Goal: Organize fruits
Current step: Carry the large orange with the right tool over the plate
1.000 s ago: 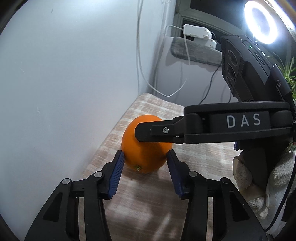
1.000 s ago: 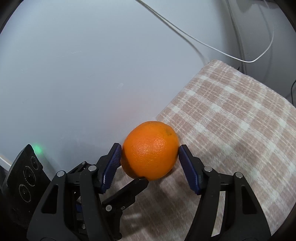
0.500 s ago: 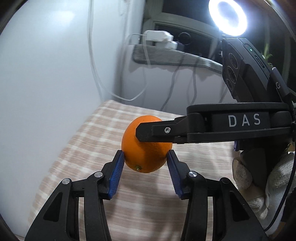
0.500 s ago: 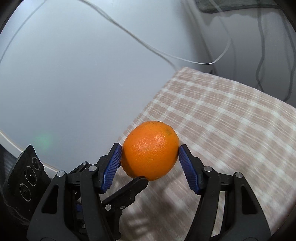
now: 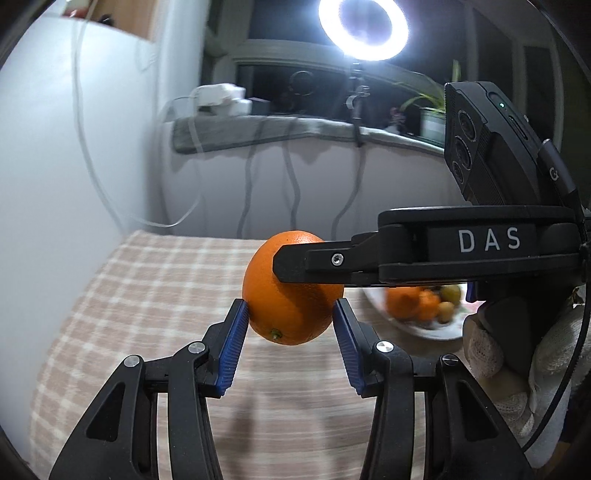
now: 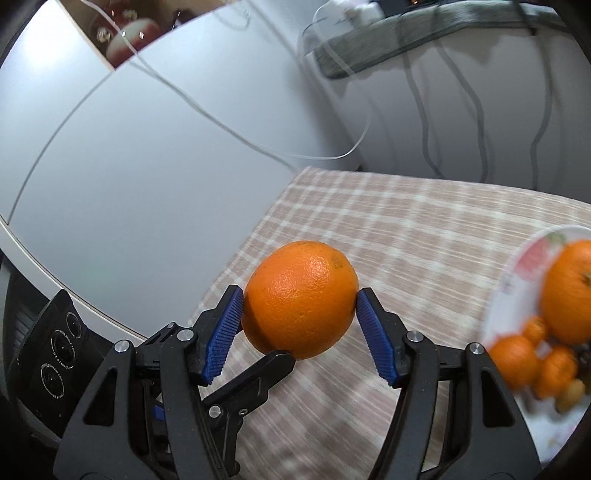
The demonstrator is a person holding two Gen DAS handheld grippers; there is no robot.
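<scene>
Above the checked cloth on the counter (image 6: 424,229), both the left hand-held gripper (image 5: 291,332) and right hand-held gripper (image 6: 300,325) clamp one orange (image 6: 301,299) mid-carry; next, lower it onto the fruit plate (image 6: 517,280) at three o'clock.

White wall (image 5: 74,147), lit ring light (image 5: 364,27), dark window (image 5: 288,85).

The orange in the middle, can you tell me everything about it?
The orange is round with bright, dimpled peel and a small green stem nub underneath. It hangs above the checked cloth, off the surface. Both grippers pinch it: blue fingers of the right gripper and left gripper press its sides.
</scene>
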